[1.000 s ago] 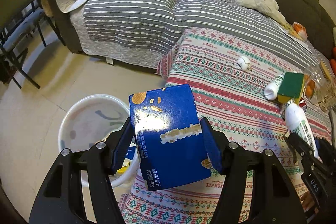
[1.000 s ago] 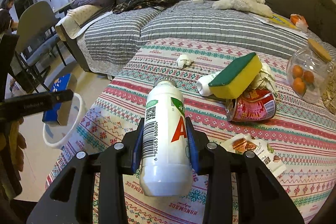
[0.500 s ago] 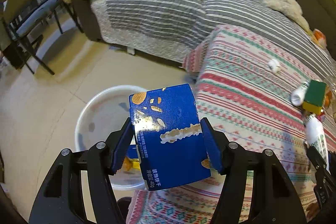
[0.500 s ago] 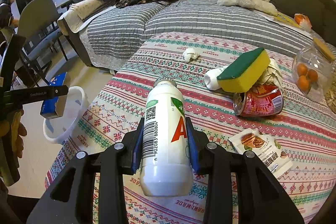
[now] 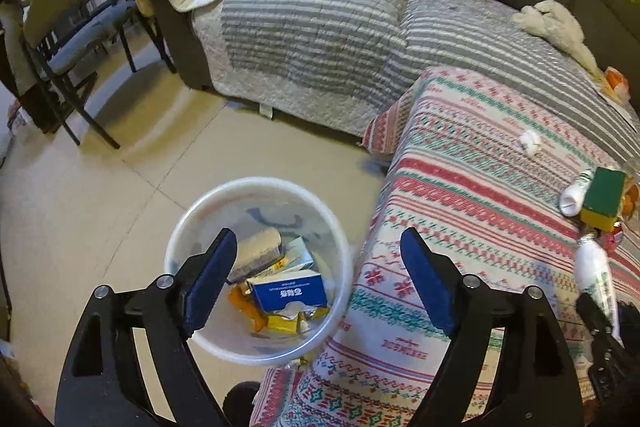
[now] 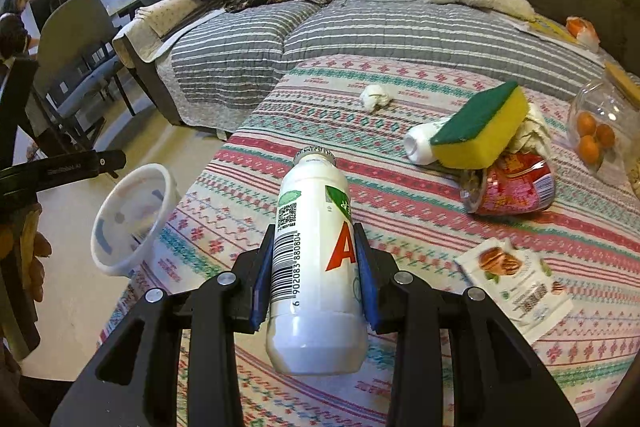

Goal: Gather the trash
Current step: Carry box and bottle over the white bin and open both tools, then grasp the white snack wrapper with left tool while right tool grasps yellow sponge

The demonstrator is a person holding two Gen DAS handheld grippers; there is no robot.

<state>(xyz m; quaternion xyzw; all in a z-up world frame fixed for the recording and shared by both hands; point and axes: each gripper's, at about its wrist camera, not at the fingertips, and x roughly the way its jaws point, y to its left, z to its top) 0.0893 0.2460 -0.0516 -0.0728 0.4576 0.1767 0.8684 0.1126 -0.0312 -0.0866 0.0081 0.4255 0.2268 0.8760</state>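
Observation:
My left gripper [image 5: 316,275] is open and empty above the white bin [image 5: 180,239] on the floor. A blue carton [image 5: 286,291] lies inside the bin among other wrappers. My right gripper [image 6: 314,267] is shut on a white plastic bottle [image 6: 316,251] with a red letter and barcode, held above the patterned table cover [image 6: 400,203]. The bin also shows in the right wrist view [image 6: 128,215], left of the table. On the table lie a crumpled tissue [image 6: 374,97], a red can [image 6: 512,189], a snack packet [image 6: 516,283] and a small white bottle [image 6: 420,143].
A yellow-green sponge [image 6: 480,125] rests on the small bottle and can. A clear jar with oranges [image 6: 600,135] stands at the right. A grey striped sofa [image 5: 320,27] lies behind the table. Chairs [image 5: 68,19] stand at the left on the tiled floor.
My left gripper moved over the bin, opened and let go of the blue carton, which now lies in the bin. My right gripper still holds the bottle.

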